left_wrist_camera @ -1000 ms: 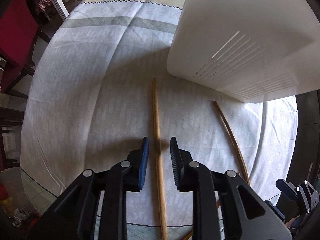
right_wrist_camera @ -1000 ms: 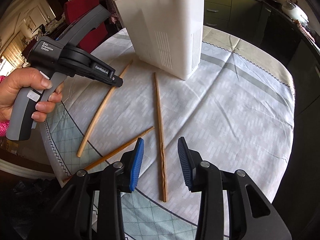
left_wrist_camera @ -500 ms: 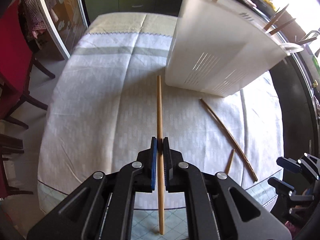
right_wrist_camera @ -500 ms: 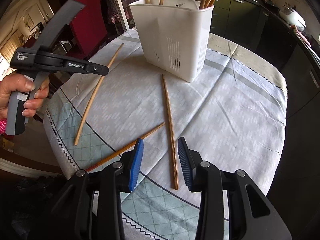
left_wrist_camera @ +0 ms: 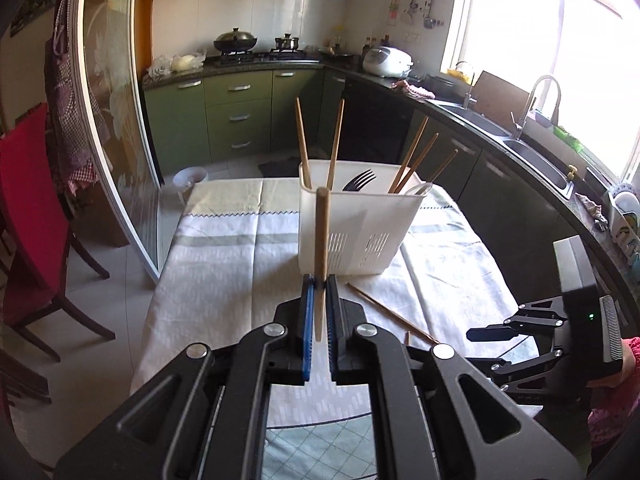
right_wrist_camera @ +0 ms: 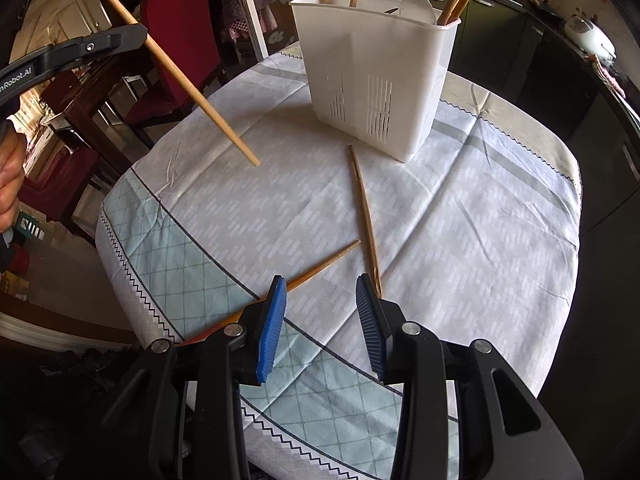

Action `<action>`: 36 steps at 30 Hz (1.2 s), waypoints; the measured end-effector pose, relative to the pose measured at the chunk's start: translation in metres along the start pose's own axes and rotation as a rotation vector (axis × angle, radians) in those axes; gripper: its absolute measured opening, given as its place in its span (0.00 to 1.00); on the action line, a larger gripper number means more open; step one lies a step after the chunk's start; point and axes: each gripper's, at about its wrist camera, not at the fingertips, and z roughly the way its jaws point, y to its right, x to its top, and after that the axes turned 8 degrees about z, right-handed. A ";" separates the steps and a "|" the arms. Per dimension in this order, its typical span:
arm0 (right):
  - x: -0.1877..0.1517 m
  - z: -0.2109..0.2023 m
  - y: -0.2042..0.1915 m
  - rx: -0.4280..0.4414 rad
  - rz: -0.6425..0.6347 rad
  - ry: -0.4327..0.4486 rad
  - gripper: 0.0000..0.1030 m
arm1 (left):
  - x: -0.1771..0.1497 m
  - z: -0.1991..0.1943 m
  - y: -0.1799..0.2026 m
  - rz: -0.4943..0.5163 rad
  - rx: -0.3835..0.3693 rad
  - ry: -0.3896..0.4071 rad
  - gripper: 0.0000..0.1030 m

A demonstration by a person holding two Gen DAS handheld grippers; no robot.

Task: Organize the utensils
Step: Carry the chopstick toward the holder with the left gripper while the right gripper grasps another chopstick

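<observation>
The left gripper (left_wrist_camera: 318, 280) is clenched on a pale wooden chopstick (left_wrist_camera: 321, 248), its blue pads pressed against the stick on both sides; seen from the right wrist, the chopstick (right_wrist_camera: 176, 72) hangs clear of the cloth, slanting down from the gripper's black fingers (right_wrist_camera: 116, 42) with its lower tip above the tablecloth (right_wrist_camera: 460, 220); a hand (right_wrist_camera: 10, 176) grips the handle at the left edge of that view.

The right gripper (right_wrist_camera: 320, 292) stands released, its blue pads apart with nothing between them, held above the near edge of the table; two darker chopsticks lie on the cloth just ahead of it; one chopstick (right_wrist_camera: 365, 216) runs from near the caddy toward the right pad, the other (right_wrist_camera: 320, 266) slants in from the left and passes behind the left finger; their near ends are close together but whether they touch cannot be told.

The white plastic utensil caddy (right_wrist_camera: 376, 80) stands upright on the far side of the table; chopsticks rise from its left and right compartments, and a black fork (left_wrist_camera: 358, 180) and a white spoon (right_wrist_camera: 416, 8) sit between them.
</observation>
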 end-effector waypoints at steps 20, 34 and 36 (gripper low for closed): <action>0.034 0.095 -0.001 -0.117 0.304 -0.325 0.35 | 0.058 -0.020 -0.001 0.065 -0.125 0.022 0.06; 0.046 0.109 -0.049 -0.240 0.259 -0.361 0.07 | 0.096 -0.022 -0.015 0.077 -0.183 0.046 0.06; 0.042 0.113 -0.066 -0.231 0.257 -0.352 0.06 | 0.103 -0.021 -0.015 0.070 -0.183 0.049 0.06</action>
